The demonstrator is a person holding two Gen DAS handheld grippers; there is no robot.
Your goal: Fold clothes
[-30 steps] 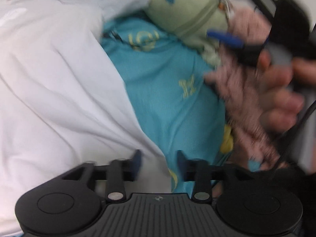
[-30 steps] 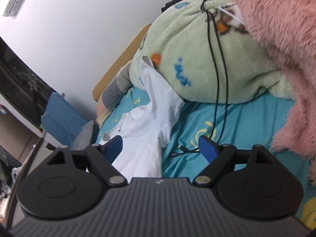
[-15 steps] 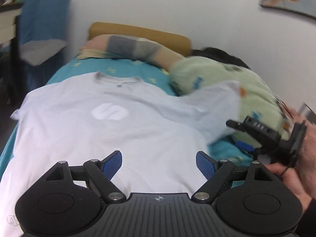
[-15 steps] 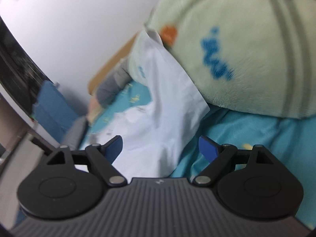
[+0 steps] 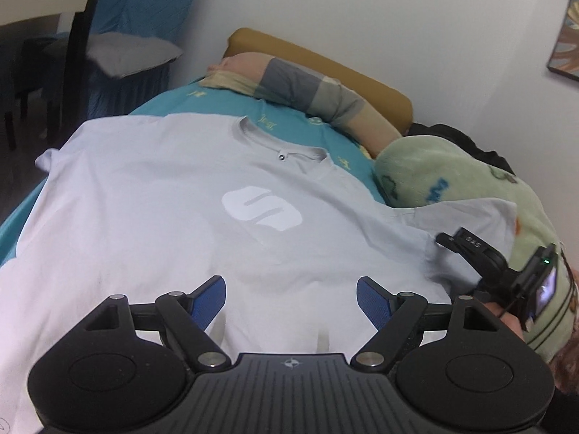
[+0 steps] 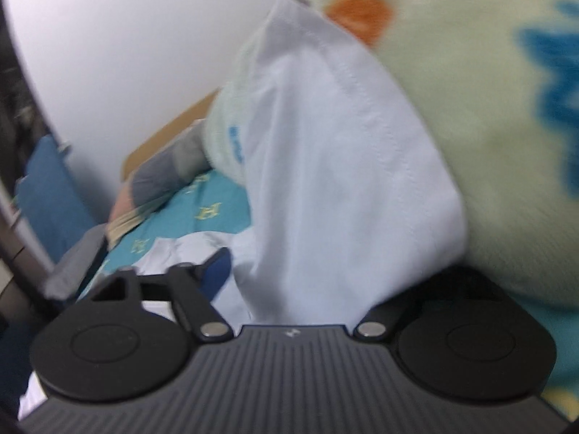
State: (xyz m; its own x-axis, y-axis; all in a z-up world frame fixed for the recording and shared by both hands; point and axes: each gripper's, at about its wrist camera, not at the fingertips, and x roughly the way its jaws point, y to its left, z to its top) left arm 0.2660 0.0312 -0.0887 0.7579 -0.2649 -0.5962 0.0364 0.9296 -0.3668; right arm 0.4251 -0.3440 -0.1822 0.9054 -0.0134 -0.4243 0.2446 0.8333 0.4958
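On the teal bedsheet (image 5: 289,123) lies a white T-shirt (image 5: 163,199); left tool (image 5: 291,298) gapes apart, right tool (image 6: 300,271) unclear.

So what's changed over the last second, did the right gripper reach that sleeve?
The right gripper closed in on the white T-shirt's sleeve, which now lies between its open fingers, not yet pinched. The left gripper pulled back, open above the T-shirt. The shirt stayed spread; the green blanket did not move.

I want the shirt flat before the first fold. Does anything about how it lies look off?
Yes. The white T-shirt lies mostly flat, but its sleeve is draped up onto the green fleece blanket. The right gripper, jaws open, is at that sleeve.
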